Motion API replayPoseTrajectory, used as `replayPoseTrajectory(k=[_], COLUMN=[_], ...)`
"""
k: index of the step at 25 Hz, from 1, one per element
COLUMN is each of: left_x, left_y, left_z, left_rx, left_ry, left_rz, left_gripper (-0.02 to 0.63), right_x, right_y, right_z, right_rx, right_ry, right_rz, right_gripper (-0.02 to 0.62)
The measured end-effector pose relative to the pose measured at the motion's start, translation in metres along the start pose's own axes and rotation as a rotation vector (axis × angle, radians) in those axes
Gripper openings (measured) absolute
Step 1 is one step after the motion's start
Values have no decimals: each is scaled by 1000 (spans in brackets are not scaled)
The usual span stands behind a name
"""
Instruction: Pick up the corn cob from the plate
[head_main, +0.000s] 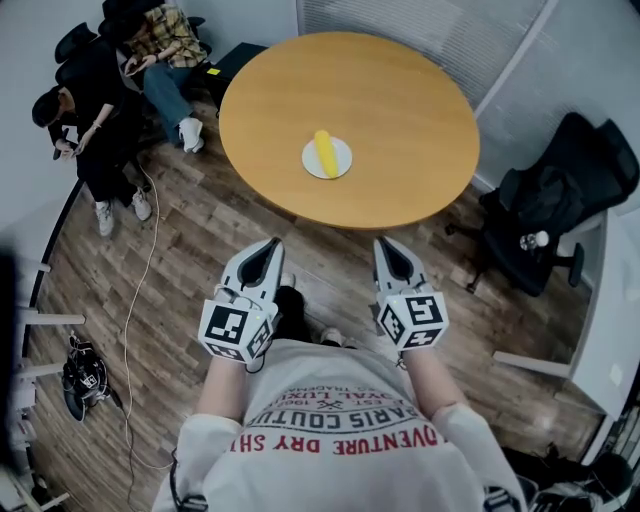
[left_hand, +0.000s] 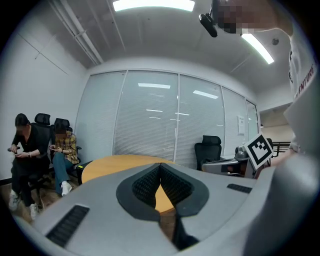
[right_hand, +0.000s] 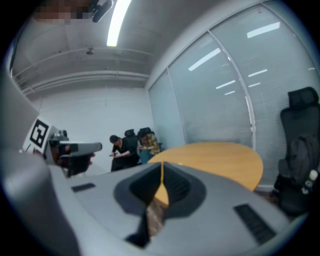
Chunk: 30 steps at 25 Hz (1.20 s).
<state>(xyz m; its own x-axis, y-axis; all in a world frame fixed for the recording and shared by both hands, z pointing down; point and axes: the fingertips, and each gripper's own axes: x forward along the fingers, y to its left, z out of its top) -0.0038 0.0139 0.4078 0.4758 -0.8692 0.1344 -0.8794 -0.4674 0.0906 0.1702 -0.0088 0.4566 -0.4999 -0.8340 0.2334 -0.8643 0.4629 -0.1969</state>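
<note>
1. I see the round desk (head_main: 400, 110) straight ahead at 12 o'clock. My grippers are well short of its near edge, over the wood floor (head_main: 200, 230).
2. A small white plate (head_main: 341, 160) sits near the middle of the desk, a bit toward 7 o'clock. The yellow corn cob (head_main: 324, 153) lies flat on it, with its ends at about 12 and 6 o'clock.
3. My left gripper (head_main: 272, 245) has its jaws pressed together at the tips, with nothing in them.
4. My right gripper (head_main: 385, 243) is closed the same way and is empty too.
5. I think the corn cob is light and hard, not squishy. It is round, so it may roll on the smooth plate.
6. I would grab it at the middle, one jaw at 3 o'clock and one at 9 o'clock. Its bumpy sides should help the pads hold on.
7. I must open a gripper first. The plate may slide if I bump it.
</note>
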Motion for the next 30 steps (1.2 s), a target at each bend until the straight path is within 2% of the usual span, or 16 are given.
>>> replayPoseTrajectory(k=[5, 12, 17, 23, 27, 30], left_x=[50, 138, 194, 250, 273, 283], left_y=[33, 102, 156, 202, 221, 228], left_z=[-6, 17, 27, 23, 22, 15], left_rx=[-11, -13, -15, 5, 8, -15], left_ry=[17, 12, 38, 90, 109, 131], left_rz=[-54, -164, -245, -345, -366, -368], left_gripper=[32, 32, 32, 34, 34, 33], right_x=[48, 133, 196, 255, 277, 291], right_y=[-16, -32, -44, -57, -67, -72], right_z=[5, 29, 43, 40, 34, 22], right_rx=[4, 16, 42, 78, 99, 100], right_ry=[12, 17, 24, 70, 110, 167], right_rz=[-44, -131, -211, -287, -311, -293], right_gripper=[31, 31, 31, 31, 31, 31])
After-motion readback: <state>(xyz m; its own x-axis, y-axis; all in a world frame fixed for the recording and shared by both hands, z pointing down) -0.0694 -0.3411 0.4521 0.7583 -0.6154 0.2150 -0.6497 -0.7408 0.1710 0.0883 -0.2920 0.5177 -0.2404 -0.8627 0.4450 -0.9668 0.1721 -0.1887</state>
